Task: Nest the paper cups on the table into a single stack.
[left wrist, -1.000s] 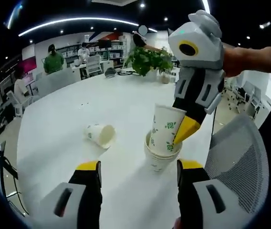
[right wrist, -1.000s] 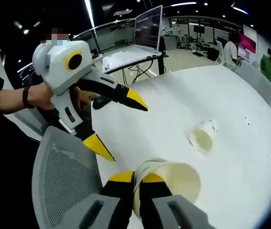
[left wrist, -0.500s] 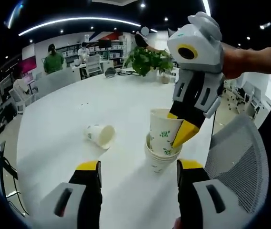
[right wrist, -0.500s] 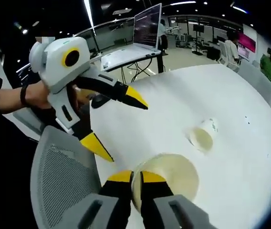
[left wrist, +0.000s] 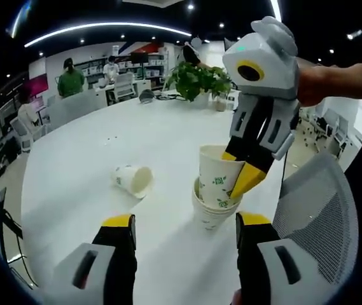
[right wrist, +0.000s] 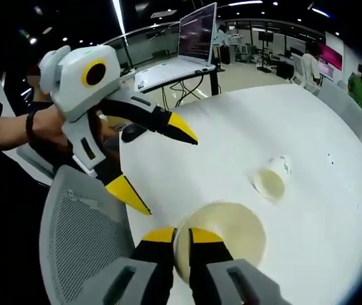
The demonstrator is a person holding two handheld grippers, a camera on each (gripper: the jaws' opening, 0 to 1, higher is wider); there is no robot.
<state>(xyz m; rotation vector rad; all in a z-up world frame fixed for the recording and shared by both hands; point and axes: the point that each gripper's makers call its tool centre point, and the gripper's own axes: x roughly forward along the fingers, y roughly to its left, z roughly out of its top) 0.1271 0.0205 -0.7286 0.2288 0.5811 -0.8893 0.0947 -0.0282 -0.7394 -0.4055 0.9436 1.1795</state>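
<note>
Tilting mouth-up into the stack, a cup pinched by right gripper; left gripper agape.

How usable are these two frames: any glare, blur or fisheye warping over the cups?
Left gripper view: sharp, evenly lit; the held cup and the cup lying on its side read clearly, and the table edge bows strongly. Right gripper view: the cup mouth is close and slightly soft, and ceiling strip lights flare without washing out the table.
</note>
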